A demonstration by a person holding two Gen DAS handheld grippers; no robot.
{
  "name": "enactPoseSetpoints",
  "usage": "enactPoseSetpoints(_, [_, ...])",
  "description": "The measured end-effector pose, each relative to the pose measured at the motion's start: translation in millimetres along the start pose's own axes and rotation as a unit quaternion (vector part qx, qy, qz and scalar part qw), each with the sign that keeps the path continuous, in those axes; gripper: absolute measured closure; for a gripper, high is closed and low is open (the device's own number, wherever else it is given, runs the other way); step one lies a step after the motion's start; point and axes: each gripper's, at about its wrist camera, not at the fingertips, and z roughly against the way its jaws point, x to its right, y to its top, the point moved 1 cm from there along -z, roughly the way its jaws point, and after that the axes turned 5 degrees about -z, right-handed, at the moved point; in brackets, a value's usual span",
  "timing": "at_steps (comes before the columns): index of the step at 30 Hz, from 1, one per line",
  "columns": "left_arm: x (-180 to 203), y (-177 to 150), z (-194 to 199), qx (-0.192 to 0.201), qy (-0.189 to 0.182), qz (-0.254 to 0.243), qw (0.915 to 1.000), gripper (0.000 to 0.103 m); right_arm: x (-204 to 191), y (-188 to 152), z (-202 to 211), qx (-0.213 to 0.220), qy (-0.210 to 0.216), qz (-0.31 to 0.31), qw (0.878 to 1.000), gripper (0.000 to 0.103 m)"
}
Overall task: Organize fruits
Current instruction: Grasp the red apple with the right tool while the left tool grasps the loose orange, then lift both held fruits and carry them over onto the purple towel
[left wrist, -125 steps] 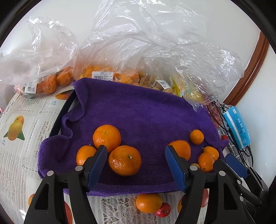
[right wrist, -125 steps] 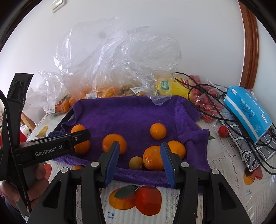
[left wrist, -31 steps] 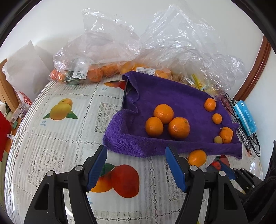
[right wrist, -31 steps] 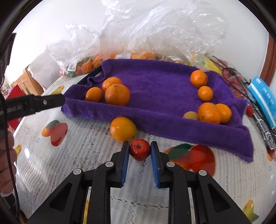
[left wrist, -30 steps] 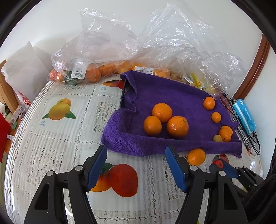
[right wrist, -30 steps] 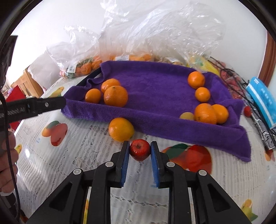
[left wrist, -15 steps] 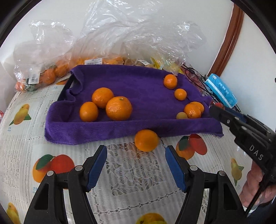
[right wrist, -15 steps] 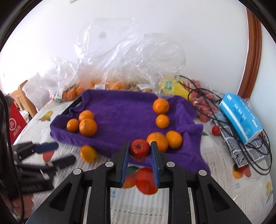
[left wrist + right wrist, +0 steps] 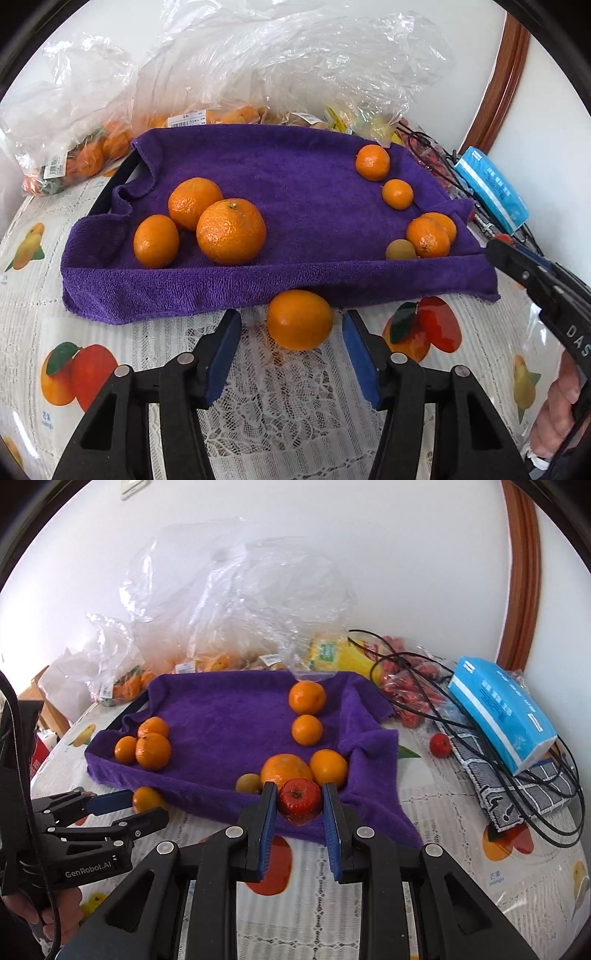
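- Clearly, from the left wrist view, the left gripper (image 9: 291, 341) stands wide open with nothing in its grasp, its blue pads either side of a loose orange (image 9: 299, 319) that sits on the counter (image 9: 258, 406), just in front of the purple towel (image 9: 295, 273). The orange touches the towel's front hem or lies just beside it; I cannot tell which. Three oranges (image 9: 207, 221) are grouped on the towel's left part, and smaller ones line its right edge.
- Judging by that, the step in hand for this side is picking up the stray orange: the next move calls for easing forward a little so the pads reach the fruit's widest part, then closing gently so it does not roll away.
- From the right wrist view, the right gripper (image 9: 299, 805) is closed on a small red apple (image 9: 299, 800), held over the towel's near right corner, just in front of a large orange (image 9: 284, 771) and a small yellowish fruit (image 9: 248, 782).
- Likely next here is lowering the apple onto bare towel beside that cluster and opening the gripper only once it rests, without nudging its neighbours.
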Motion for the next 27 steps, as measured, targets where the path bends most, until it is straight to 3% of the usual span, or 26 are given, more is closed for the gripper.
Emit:
enactPoseSetpoints(4, [2.4,0.0,-2.1,0.000,0.001,0.000,1.0000,0.069,6.8,1.4,1.1,0.004,0.001,-0.015,1.000,0.079])
enactPoseSetpoints(14, [-16.2,-3.1,14.8,0.004,0.007,0.016,0.9998,0.069,-5.5,-3.1,4.1,0.012,0.007,-0.010,1.000,0.079])
enactPoseSetpoints(23, [-45.4,-3.3,19.3,-0.009,0.010,0.051,0.9986,0.069,-29.5,-11.5,0.8,-0.004,0.044,-0.020,0.999,0.079])
enactPoseSetpoints(27, [-50.5,-4.1,16.2,-0.016,0.011,0.065,0.9977,0.069,-35.0,-16.5,-5.2,-0.013,0.042,-0.011,0.999,0.079])
